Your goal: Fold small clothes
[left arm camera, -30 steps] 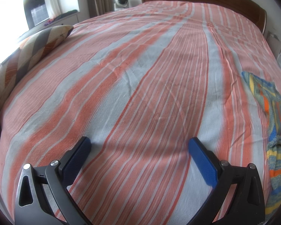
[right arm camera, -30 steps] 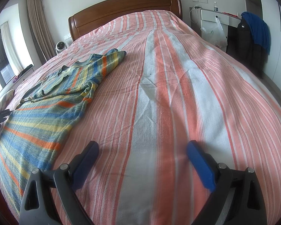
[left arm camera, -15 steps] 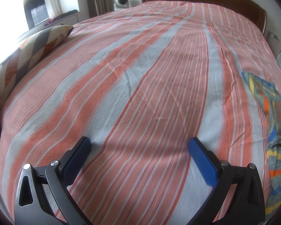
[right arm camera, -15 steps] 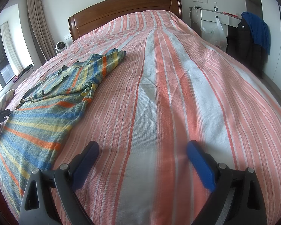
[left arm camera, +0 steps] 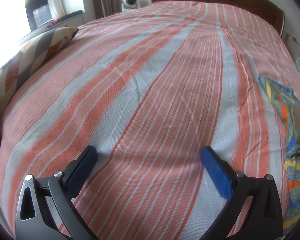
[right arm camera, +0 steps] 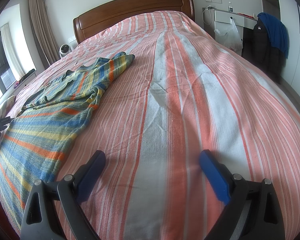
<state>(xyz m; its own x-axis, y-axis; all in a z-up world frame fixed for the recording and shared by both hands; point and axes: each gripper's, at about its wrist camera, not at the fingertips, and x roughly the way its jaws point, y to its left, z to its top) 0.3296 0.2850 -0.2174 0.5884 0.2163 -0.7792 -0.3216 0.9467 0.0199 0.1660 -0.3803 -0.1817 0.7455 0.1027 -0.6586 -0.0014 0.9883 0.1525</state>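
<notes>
A small knitted garment [right arm camera: 56,108] with blue, yellow, green and orange stripes lies spread and partly rumpled on the bed, left of my right gripper [right arm camera: 152,160]. That gripper is open, holds nothing, and hovers low over bare bedspread. In the left wrist view the same garment [left arm camera: 294,124] shows at the right edge, with part of it out of frame. My left gripper [left arm camera: 149,153] is open too, empty, over bare bedspread to the garment's left.
The bed carries a red, white and grey striped bedspread [right arm camera: 190,92] and a wooden headboard [right arm camera: 130,10]. A patterned cushion [left arm camera: 40,54] lies at the bed's left edge by a window. Right of the bed stand a white desk [right arm camera: 228,18] and hanging dark clothes [right arm camera: 270,40].
</notes>
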